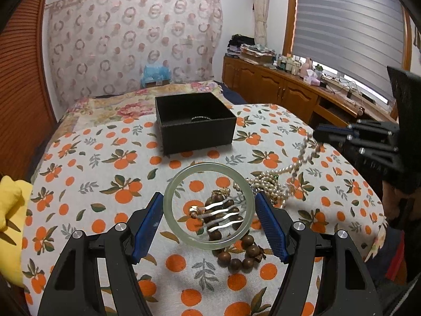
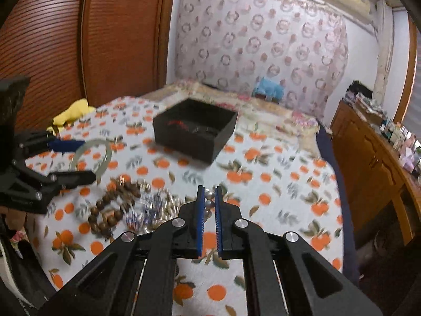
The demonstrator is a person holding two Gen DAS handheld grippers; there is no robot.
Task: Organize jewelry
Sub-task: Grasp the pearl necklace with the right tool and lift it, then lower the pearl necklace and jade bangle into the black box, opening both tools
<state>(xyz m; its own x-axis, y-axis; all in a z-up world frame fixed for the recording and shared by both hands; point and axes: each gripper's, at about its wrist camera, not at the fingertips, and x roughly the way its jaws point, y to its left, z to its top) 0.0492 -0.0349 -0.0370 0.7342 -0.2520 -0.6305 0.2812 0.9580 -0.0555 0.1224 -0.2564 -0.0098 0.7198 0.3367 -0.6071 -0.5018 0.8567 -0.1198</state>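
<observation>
The left gripper [image 1: 209, 220] pinches a pale green, translucent jade bangle [image 1: 209, 205] between its blue pads, lifted above the orange-print bedspread [image 1: 105, 173]. The right gripper [image 2: 209, 205] is pressed together on a white pearl necklace [image 1: 279, 179] trailing from the jewelry heap near the bedspread's front edge, beside a brown wooden bead bracelet [image 1: 236, 252]. Toward the far edge sits an open black box [image 1: 196, 122] holding a dark ring-shaped piece and something red.

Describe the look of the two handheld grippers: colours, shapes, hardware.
Both match. The left gripper and right gripper have matte black, angular linkage arms with triangular cut-outs, round silver pivot bolts, and flat blue ribbed pads on the fingers. No cables, sleeves or readable markings show.
</observation>
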